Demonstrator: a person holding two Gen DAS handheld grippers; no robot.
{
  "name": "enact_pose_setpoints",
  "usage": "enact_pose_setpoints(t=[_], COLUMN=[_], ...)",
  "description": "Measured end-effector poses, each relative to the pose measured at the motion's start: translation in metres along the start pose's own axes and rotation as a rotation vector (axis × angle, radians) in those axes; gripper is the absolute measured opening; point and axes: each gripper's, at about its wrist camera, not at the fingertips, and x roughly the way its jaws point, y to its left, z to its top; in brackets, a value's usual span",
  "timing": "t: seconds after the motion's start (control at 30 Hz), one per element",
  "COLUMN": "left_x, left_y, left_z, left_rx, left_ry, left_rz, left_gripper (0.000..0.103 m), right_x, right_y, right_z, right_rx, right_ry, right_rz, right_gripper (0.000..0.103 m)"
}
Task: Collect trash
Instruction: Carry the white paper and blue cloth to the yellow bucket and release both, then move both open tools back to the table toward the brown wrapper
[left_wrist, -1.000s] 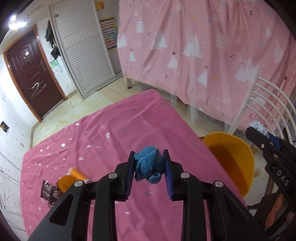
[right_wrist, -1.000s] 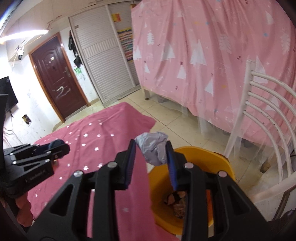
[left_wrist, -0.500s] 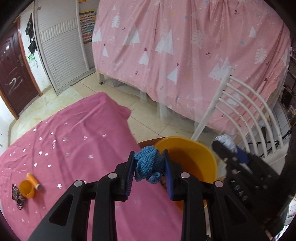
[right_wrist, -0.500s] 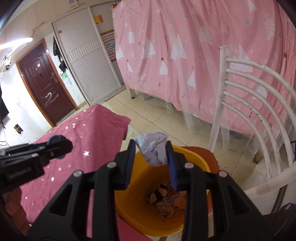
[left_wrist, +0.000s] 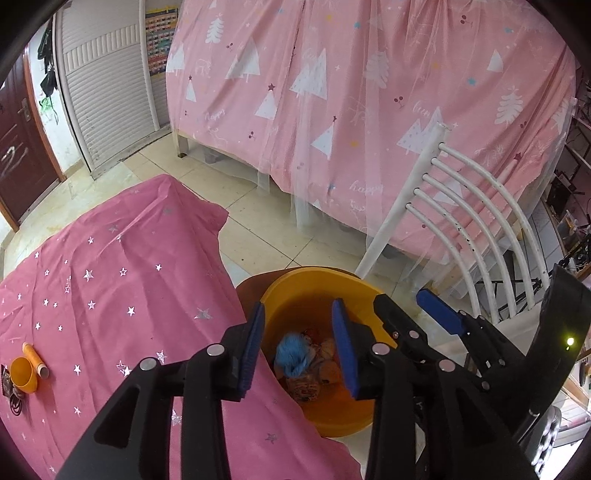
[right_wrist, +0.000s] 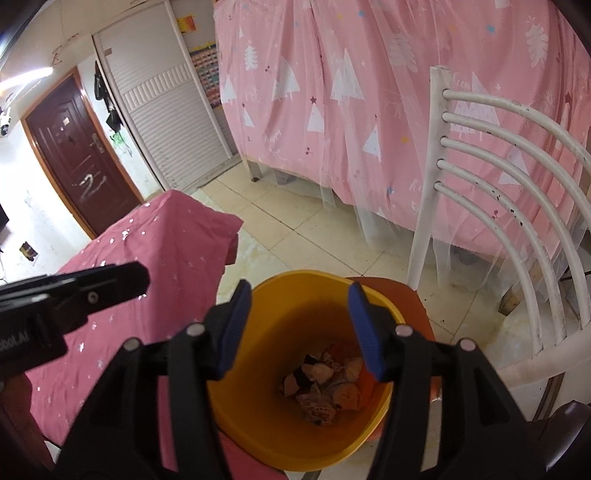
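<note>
Trash bin (left_wrist: 317, 288) under both tongs; both pairs spread, nothing gripped.

Left tongs (left_wrist: 298, 347) and right tongs (right_wrist: 298, 328) are held directly above the orange bin, presumably so that released items fall inside and not onto the floor. A blue knitted scrap (left_wrist: 293, 356) is seen in the bin on crumpled wrappers (right_wrist: 325, 384). The bin is set close against the edge of the pink-clothed desk (left_wrist: 110, 295), judged to keep carries short. An orange cup (left_wrist: 23, 373) and small items are left on the desk.
</note>
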Motion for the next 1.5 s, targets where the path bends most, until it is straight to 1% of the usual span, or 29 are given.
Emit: enact_pose_setpoints(t=[0.3,0.4,0.63,0.93,1.13,1.27,1.5], left_x=[-0.014,-0.023,-0.047,-0.075,-0.092,-0.1,-0.111], left_y=[0.01,0.019,0.056,0.125,0.179,0.214,0.28], left_z=[-0.007,-0.009,-0.016,-0.024,-0.032,-0.041,-0.061], left_rx=[-0.007,-0.014,-0.044,-0.126,-0.181,-0.224,-0.307], left_ry=[-0.025,-0.043,-0.082,-0.116,-0.135,-0.13,-0.117], left_rz=[0.021,0.026,0.068,0.146,0.215,0.257,0.332], left_gripper=[0.036,0.04,0.044,0.05,0.053,0.056,0.058], right_x=[-0.007,-0.011,-0.017,-0.01,-0.009,-0.007,-0.003], right_y=[0.001,0.011,0.042,0.096,0.133,0.156,0.2], right_z=[0.0,-0.001,-0.004,-0.01,-0.013,-0.016,-0.026], right_rx=[0.009,-0.009,-0.06,-0.138,-0.204,-0.241,-0.313], right_ry=[-0.024,-0.034,-0.043,-0.012,-0.001,0.009,0.033], right_rz=[0.009,0.015,0.049,0.101,0.13,0.148,0.18], right_gripper=[0.054,0.059,0.059,0.061,0.061,0.062,0.063])
